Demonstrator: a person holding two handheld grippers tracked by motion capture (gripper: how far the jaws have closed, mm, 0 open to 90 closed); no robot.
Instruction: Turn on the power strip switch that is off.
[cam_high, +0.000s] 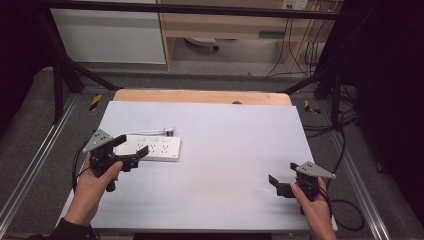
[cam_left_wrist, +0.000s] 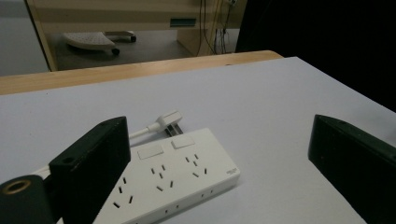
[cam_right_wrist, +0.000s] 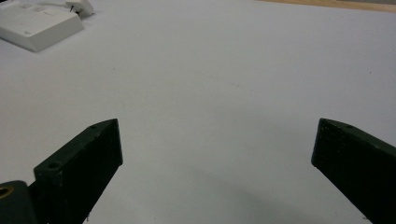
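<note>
A flat white rectangular plastic power strip (cam_high: 152, 148) is seen lying on the left part of a pale grey table top (cam_high: 225, 150), with its sockets facing up. A white plug (cam_high: 169, 131) on a short white cable (cam_high: 145, 133) is laid just behind the strip, near its far edge. The black left gripper (cam_high: 131, 144) is held in the person's left hand (cam_high: 95, 177) over the near left end of the strip, and its jaws are spread wide. In the left gripper view, the strip (cam_left_wrist: 173, 179) is seen low between the two jaws, closer to the left one; whether it is touched cannot be told. The black right gripper (cam_high: 281, 174) is held in the right hand (cam_high: 312, 200) at the near right of the table, well apart from the strip. Its jaws are also spread wide, with bare table surface between them. In the right gripper view, a corner of the strip (cam_right_wrist: 35, 25) is seen far off at the upper left.
</note>
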